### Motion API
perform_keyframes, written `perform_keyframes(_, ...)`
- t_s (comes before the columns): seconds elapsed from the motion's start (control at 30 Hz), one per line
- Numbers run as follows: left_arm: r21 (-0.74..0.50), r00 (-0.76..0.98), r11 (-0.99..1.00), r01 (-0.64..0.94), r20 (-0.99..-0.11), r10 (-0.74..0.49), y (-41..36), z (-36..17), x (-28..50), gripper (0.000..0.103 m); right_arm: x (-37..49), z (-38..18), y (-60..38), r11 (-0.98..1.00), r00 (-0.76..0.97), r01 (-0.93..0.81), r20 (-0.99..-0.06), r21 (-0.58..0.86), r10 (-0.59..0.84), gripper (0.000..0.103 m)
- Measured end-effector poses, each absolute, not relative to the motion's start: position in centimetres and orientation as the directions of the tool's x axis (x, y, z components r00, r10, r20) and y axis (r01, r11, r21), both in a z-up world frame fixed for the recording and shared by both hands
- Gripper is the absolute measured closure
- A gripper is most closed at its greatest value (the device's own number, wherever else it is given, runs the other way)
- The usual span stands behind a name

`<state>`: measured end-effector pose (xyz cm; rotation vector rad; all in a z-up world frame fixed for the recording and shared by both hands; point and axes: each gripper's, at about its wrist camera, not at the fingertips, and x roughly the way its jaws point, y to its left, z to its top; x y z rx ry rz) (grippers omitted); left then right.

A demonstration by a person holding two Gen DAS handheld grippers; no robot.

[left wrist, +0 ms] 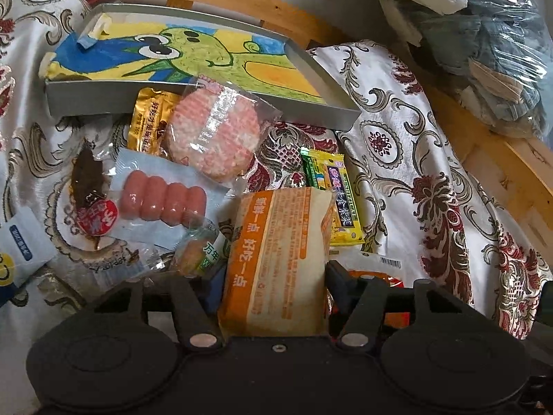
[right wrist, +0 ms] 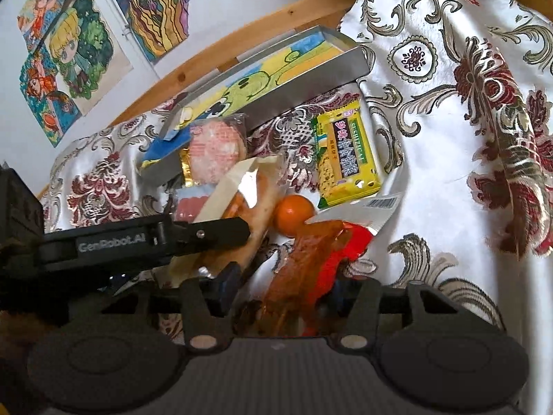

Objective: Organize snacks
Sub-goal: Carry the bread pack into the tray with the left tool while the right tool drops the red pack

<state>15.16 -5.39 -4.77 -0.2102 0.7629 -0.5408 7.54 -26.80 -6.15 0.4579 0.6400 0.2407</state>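
Snacks in a loose heap on patterned cloth [left wrist: 397, 103], gray tray [left wrist: 193, 98] just behind. Left to right in left wrist view: blue-white packet [left wrist: 20, 242] at edge, dark dried snack [left wrist: 86, 180], sausage pack [left wrist: 162, 197], gold packet [left wrist: 152, 124] under pink round cake [left wrist: 214, 135], orange bread pack [left wrist: 280, 259], yellow cracker pack [left wrist: 338, 200]. Left gripper [left wrist: 273, 294] closed on bread pack, jaws pressed to both sides, pack lifted off the heap as seen from right wrist view. Right gripper [right wrist: 283, 290] around reddish meat snack pouch [right wrist: 304, 259], jaws fairly narrow; firm grip or only straddling, cannot tell. Small orange [right wrist: 293, 214] just beside pouch. Risks, as judgement: bread squashed by tight squeeze; slick pouch slipping out; orange nudged and rolling; the two grippers close together, possible bump; cake pack leaning on tray wall, may slide. Tray holding only a dragon drawing [left wrist: 179, 52], no snacks inside yet. Clear plastic bag [left wrist: 484, 52] at far right, clothes inside.
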Motion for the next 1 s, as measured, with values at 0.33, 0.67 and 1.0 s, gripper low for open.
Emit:
perform_keyframes(0.33,-0.384,0.570,0.830,0.404,-0.604,-0.557,-5.9,-5.3,15.0,0.033,7.6,-6.5,-26.7,0.878,0.767,-0.066,-0.539,0.474,0.348,0.064)
perform_keyframes(0.67,-0.318,0.616,0.867,0.383,-0.611,-0.496,-6.3,-4.9,14.0,0.046,6.8,-5.5,-24.9,0.944,0.794,-0.076,-0.554,0.321,0.252,0.077)
perform_keyframes(1.0,-0.238,0.687,0.897,0.372,-0.579,-0.439,-6.9,-3.4,11.9,0.049,4.4,-3.8,-20.8,0.988,0.879,-0.107,-0.475,-0.116,0.040,0.079)
